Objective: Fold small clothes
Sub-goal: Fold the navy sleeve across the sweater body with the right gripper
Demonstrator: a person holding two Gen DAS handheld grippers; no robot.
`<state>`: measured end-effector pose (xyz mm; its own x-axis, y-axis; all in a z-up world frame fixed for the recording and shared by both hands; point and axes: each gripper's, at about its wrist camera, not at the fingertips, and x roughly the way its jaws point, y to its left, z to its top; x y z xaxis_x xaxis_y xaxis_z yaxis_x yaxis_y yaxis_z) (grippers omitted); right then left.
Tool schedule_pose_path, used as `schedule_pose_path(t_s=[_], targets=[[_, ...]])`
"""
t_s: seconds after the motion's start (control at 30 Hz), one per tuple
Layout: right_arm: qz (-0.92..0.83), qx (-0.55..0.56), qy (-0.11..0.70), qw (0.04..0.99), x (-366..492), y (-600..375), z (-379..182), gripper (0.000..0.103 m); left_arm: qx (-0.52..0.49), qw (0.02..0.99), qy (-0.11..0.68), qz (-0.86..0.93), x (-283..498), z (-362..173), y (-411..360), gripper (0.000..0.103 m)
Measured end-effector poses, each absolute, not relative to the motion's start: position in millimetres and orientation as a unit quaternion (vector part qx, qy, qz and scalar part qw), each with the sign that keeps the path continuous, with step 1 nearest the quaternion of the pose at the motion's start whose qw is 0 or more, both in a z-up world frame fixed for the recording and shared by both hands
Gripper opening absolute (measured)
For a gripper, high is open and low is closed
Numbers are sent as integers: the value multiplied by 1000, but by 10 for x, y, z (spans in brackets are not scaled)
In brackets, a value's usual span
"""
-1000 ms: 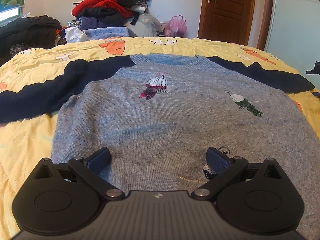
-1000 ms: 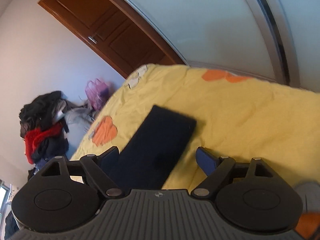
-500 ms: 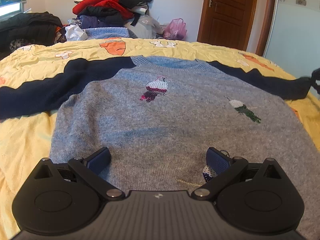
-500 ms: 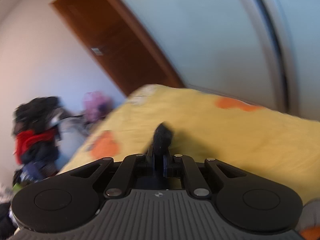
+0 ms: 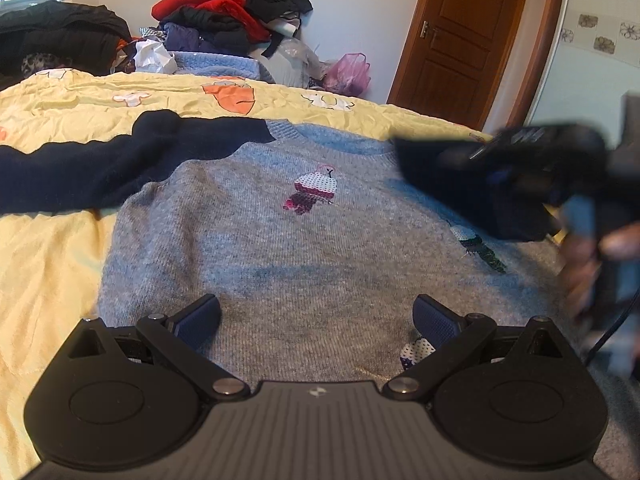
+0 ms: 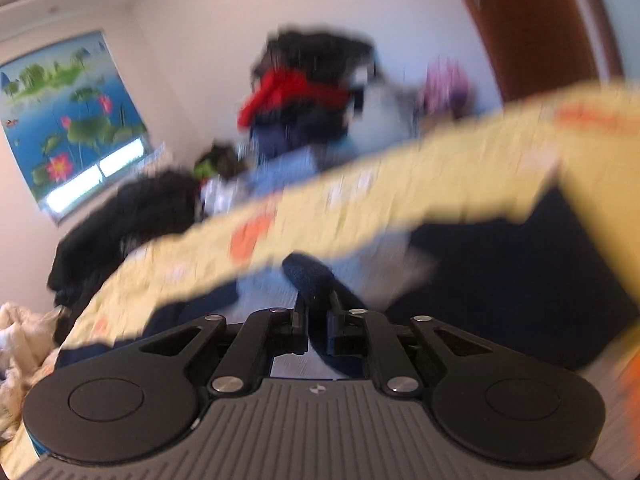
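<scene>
One yellow bedspread (image 5: 56, 264) beneath grey sweater (image 5: 300, 260).

left claw (image 5: 316, 316) agape, right claw (image 6: 316, 312) clamped

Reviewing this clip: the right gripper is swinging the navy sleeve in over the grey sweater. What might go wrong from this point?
1. The right gripper pinches only the navy sleeve near its end, and its jaws have just been opening a little; the fast, blurred swing could shake it loose.
2. The left gripper hangs open over the hem of the sweater, pinning nothing, so the pull may drag or bunch the body.
3. The other sleeve already lies rumpled, risking a lopsided fold.
</scene>
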<state>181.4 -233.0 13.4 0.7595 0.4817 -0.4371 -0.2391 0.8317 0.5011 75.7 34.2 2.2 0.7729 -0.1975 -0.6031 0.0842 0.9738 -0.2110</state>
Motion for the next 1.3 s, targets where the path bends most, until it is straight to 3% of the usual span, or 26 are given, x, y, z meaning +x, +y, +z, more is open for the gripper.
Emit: schedule_pose_path(t_s=[0.03,0.07,0.1,0.4,0.67,0.93,1.0,1.03,1.07,1.2,1.27,1.3], targets=[[199,222,300,906,1797,-2284,81,43,-88,937,328,-76,754,22,348,103],[195,235,301,903,1728,-2267,68,58,-91,937,327,-77,750,23,356,103],[191,251,289,904,1647,-2304,72,65,-93,937,327,-77,749,23,363,103],[156,302,271,901,1075,-2929,-289,65,-120,927,346,-79,859,102,437,103],[170,367,248,880,1027,-3086,-442,74,-387,812,399,-175,1623,68,547,103],[187,384,236,873,1002,-3125,-426,78,-355,813,419,-195,2163,6,32,102],[190,387,233,872,999,-3131,-425,80,-342,816,422,-197,2204,34,-45,79],[191,387,233,871,1002,-3130,-424,80,-333,815,431,-199,2253,33,-86,52],[192,388,232,871,1003,-3132,-423,81,-324,814,441,-195,2298,19,-121,35],[194,392,229,870,1004,-3130,-417,81,-294,823,450,-184,2345,-8,-207,29],[195,392,228,869,1004,-3138,-425,81,-279,832,443,-182,2356,14,-260,10],[195,393,228,869,1003,-3142,-428,81,-273,837,439,-179,2347,42,-255,10]])
